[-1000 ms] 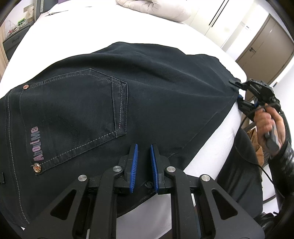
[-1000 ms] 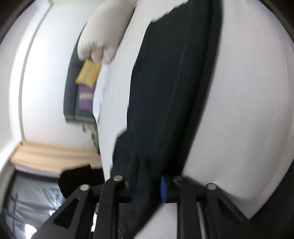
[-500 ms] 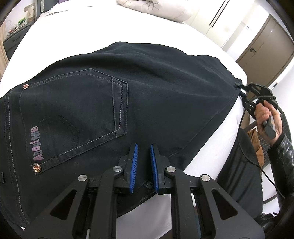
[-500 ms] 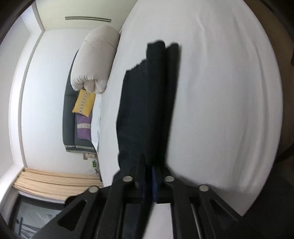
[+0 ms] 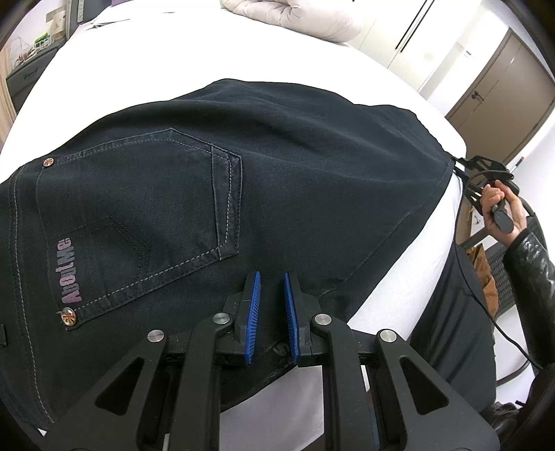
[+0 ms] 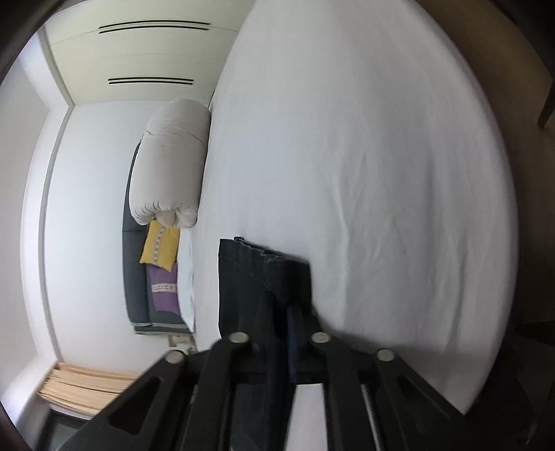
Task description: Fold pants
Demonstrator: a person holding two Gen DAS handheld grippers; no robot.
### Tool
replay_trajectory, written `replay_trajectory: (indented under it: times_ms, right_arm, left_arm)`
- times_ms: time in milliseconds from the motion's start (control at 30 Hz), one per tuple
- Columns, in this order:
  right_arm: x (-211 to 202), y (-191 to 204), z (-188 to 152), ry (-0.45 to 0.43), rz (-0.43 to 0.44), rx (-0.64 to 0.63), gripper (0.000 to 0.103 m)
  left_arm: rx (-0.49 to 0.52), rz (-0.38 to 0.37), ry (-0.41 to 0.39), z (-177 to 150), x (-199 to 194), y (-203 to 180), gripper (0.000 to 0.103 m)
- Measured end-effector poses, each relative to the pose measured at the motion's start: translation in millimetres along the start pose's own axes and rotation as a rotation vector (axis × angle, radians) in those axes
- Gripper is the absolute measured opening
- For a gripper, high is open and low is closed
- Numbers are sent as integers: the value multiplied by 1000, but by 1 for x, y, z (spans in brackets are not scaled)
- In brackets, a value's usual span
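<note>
Dark denim pants point(image 5: 277, 194) lie spread on a white bed point(image 5: 145, 59), back pocket up, folded lengthwise. My left gripper point(image 5: 271, 314) hovers over the near edge of the seat area with a narrow gap between its blue pads, holding nothing. My right gripper point(image 5: 485, 170) is at the far right end of the pants. In the right wrist view it point(image 6: 282, 333) is shut on the pant-leg hem point(image 6: 256, 277), which hangs up between the fingers.
A rolled beige duvet point(image 5: 298, 17) lies at the head of the bed, also in the right wrist view point(image 6: 170, 166). Yellow and purple cushions point(image 6: 161, 246) lean on a dark headboard. A brown door point(image 5: 499, 86) stands at the right. The person's dark clothing point(image 5: 451, 333) is beside the bed edge.
The right gripper has closed on the leg hem and pulled it rightward away from the bed edge, stretching the pants. The left gripper has stayed in place.
</note>
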State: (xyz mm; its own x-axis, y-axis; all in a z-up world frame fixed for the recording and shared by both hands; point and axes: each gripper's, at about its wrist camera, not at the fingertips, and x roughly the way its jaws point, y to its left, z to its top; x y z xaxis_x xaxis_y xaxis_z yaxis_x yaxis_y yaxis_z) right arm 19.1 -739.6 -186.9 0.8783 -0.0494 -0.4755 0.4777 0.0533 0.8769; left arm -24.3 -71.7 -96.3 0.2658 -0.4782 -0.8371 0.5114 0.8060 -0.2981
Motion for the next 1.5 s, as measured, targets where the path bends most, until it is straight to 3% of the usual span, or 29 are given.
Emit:
replay_trajectory:
  times_ms: [33,67,100,167,200,233,300,400,467,533,600,633,700,867,1033,1133,1167,1233,1300,1367,1500]
  right_arm:
    - [-12,3,-1,-53,-25,-1,43]
    - [-27,9,-6,-129,-74,-7,54]
    - [-36,19,-12,-152,-88,-44,58]
    - [-22,55,-35,8,-28,-202,42]
    - [-9,74,-53,104,-1,-267,24]
    - [10,98,-84,235,34,-347,17]
    - [43,129,-146,466,104,-442,11]
    - [84,146,-237,731,155,-513,9]
    - [119,141,-287,878,126,-495,9]
    - [146,124,-317,958,67,-473,9]
    - [163,103,-317,969,2,-423,9]
    - [174,90,-306,946,-42,-394,0]
    - [183,78,-275,885,-6,-325,0]
    - [182,72,-150,536,-31,-237,0]
    - [151,53,-26,200,-78,-127,0]
    - [130,51,11,95,-106,-38,0]
    - [118,62,15,71,-130,-83,1]
    - [102,82,3,88,-99,-190,6]
    - [94,93,-32,198,-16,-243,6]
    - [92,97,-88,337,58,-301,6]
    - [114,85,-195,605,93,-325,6]
  left_arm:
    - [-1,-1,-1,0,0,1,14]
    - [-5,-4,-4,-1,0,1,14]
    - [-8,-5,-6,-1,-1,2,14]
    - [-12,-4,-12,-2,-1,2,14]
    - [-12,-2,-14,-2,-1,2,14]
    - [-10,0,-15,-2,-2,3,14]
    - [-10,1,-16,-3,-3,2,14]
    - [-16,-8,-17,-4,-5,3,14]
    - [-19,-17,-17,-4,-6,5,14]
    - [-22,-27,-18,-5,-6,8,14]
    - [-27,-39,-20,-5,-7,11,14]
    - [-29,-44,-20,-5,-7,13,14]
    - [-34,-55,-20,-5,-6,16,14]
    - [-37,-67,-21,-5,-3,20,14]
    - [-36,-67,-20,-5,-2,19,14]
    - [-37,-60,-17,-2,-4,18,14]
    - [-38,-55,-17,-1,-6,17,14]
    - [-22,-18,-50,7,-19,8,14]
    - [-9,-51,-88,19,-29,0,14]
    - [-5,-94,-113,38,-30,-10,14]
    - [27,-187,-99,84,10,-34,14]
